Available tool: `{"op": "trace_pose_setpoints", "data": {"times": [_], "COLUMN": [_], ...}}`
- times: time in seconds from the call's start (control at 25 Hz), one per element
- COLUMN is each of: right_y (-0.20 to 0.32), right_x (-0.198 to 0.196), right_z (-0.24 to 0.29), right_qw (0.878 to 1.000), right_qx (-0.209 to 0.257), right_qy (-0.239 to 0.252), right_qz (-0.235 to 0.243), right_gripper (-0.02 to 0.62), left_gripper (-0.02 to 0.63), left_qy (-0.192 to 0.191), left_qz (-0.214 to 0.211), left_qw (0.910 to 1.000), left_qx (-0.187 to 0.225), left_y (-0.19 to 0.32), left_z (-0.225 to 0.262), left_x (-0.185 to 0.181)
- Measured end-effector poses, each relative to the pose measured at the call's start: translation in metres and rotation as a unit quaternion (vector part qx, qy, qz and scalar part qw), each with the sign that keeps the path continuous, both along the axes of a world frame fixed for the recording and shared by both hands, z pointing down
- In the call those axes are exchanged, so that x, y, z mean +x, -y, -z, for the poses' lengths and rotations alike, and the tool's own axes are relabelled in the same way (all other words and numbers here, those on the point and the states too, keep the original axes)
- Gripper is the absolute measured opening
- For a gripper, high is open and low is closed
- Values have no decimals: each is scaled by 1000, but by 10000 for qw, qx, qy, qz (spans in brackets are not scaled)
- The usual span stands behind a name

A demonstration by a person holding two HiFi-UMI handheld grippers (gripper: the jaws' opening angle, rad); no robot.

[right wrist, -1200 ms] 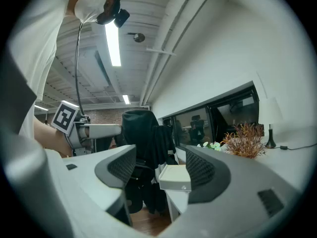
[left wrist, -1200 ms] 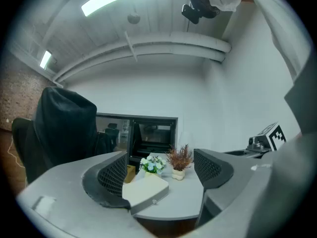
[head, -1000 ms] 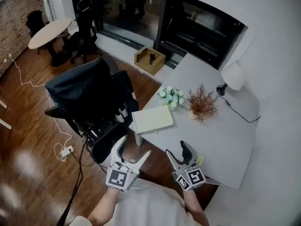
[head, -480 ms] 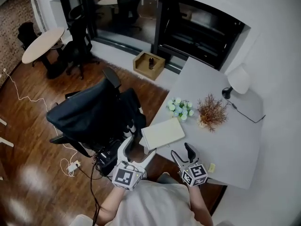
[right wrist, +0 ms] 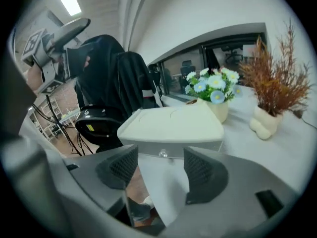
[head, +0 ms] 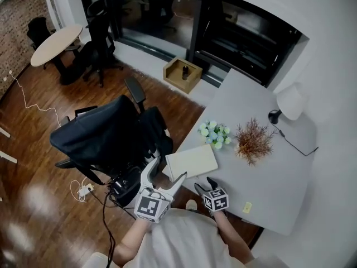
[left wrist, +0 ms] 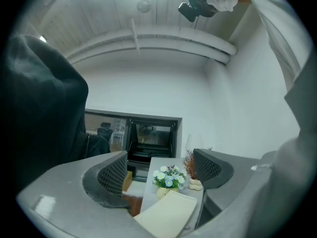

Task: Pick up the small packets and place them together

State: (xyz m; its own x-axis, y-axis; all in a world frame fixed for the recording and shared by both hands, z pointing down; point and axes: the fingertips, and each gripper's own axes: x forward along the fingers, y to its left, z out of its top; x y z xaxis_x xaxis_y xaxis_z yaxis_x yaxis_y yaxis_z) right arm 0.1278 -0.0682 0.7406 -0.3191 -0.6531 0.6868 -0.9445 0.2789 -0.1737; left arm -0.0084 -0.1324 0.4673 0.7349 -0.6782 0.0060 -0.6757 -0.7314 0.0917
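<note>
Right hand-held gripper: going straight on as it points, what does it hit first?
Likely the bare table corner in front of the cream box, then the box's knobbed front. The right hand-held gripper tilts down at it, jaws apart and empty, having just closed slightly. Depth is unclear.

The left gripper points level, its two grey mesh-padded fingers apart and gripping nothing. Beyond the gap stands a small bouquet of white and blue flowers on a pale grey table, with a flat cream rectangular box nearer, below the fingertips. A rust-brown dried plant stands just inside the right finger. A black office chair fills the space outside the left finger.
</note>
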Motion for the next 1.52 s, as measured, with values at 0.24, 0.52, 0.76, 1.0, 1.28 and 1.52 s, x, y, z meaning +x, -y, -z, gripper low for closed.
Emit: {"op": "trace_pose_setpoints", "data": {"times": [0.24,0.52,0.76,1.0,1.28,1.52], "right_y": [21,21,24,-1,-63,-78], "right_x": [-9,-6,-13,-12,-11,-9], "right_z": [-49,-65,-63,-61,-63,-69], "right_qw": [9978,9942,9933,9892,9774,9737], "right_qx": [-611,-1034,-966,-1230,-1852,-2021], "right_qy": [56,-227,-436,-329,-101,-18], "right_qz": [255,206,452,727,1012,1050], "right_gripper": [212,164,61,61,60,61], "left_gripper": [402,402,402,402,402,402], "left_qy": [87,102,130,122,88,72], "left_qz": [287,510,575,573,558,549], "left_qw": [9995,9986,9982,9981,9982,9982], "left_qx": [-94,-58,-133,-173,-188,-234], "left_y": [2,4,-5,-12,-13,-17], "left_z": [-7,-3,-9,-11,-14,-17], "left_x": [-5,-12,-15,-15,-10,-5]}}
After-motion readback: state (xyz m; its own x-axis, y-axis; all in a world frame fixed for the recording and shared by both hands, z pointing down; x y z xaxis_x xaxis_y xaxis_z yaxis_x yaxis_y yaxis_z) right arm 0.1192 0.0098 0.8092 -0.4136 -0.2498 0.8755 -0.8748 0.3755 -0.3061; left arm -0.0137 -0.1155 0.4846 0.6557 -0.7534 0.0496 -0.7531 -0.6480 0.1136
